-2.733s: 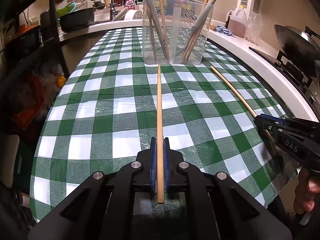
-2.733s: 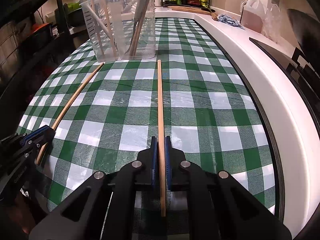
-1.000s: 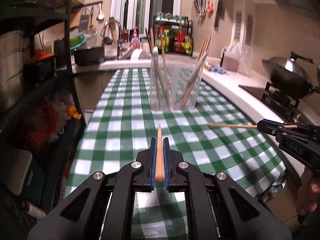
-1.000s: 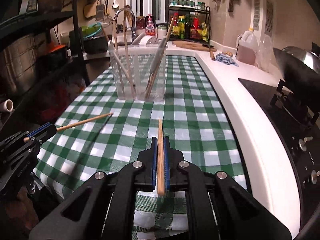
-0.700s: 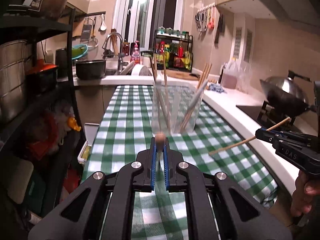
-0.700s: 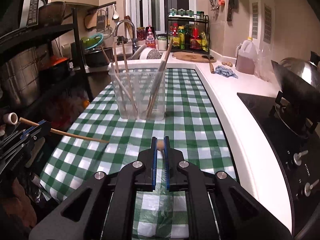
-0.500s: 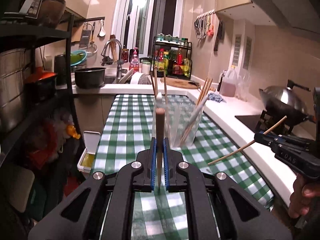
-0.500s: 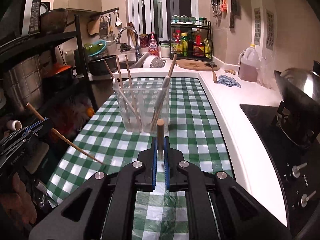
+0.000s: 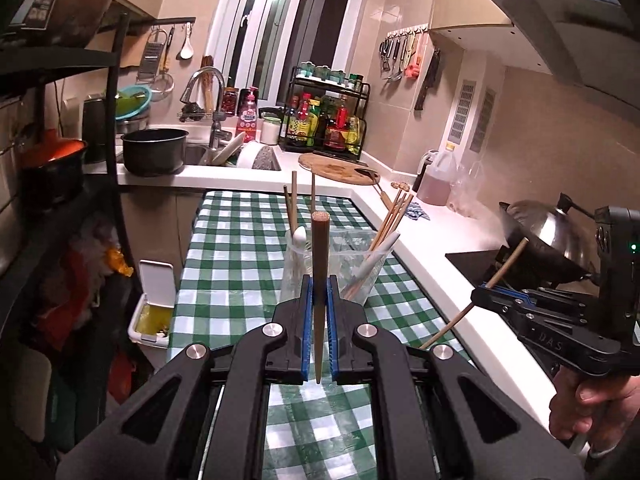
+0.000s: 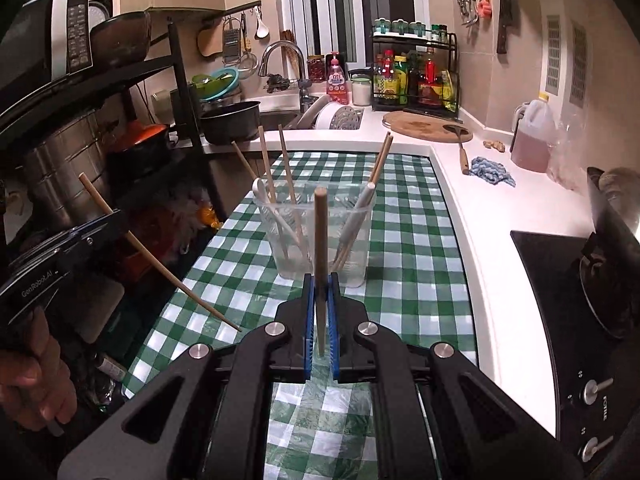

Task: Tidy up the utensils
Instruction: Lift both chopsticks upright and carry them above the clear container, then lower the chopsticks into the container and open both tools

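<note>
chopstick [image 9: 319, 280] clamped upright (thick end up), hand-held gripper [image 9: 319, 300]

Long matt wooden chopstick [image 9: 320, 264] smooth, pale brown, round end grain showing. Clear ribbed plastic utensil holder [image 10: 352, 236] glossy, at 12 o'clock. Green-white checked vinyl cloth [image 10: 404, 248] on desk slick, wrinkled, shiny. Black matt plastic left hand-held gripper [image 9: 319, 308], blue rubbery pads. Steel wok [image 9: 536, 236] at 3 o'clock, brushed sheen.
</note>
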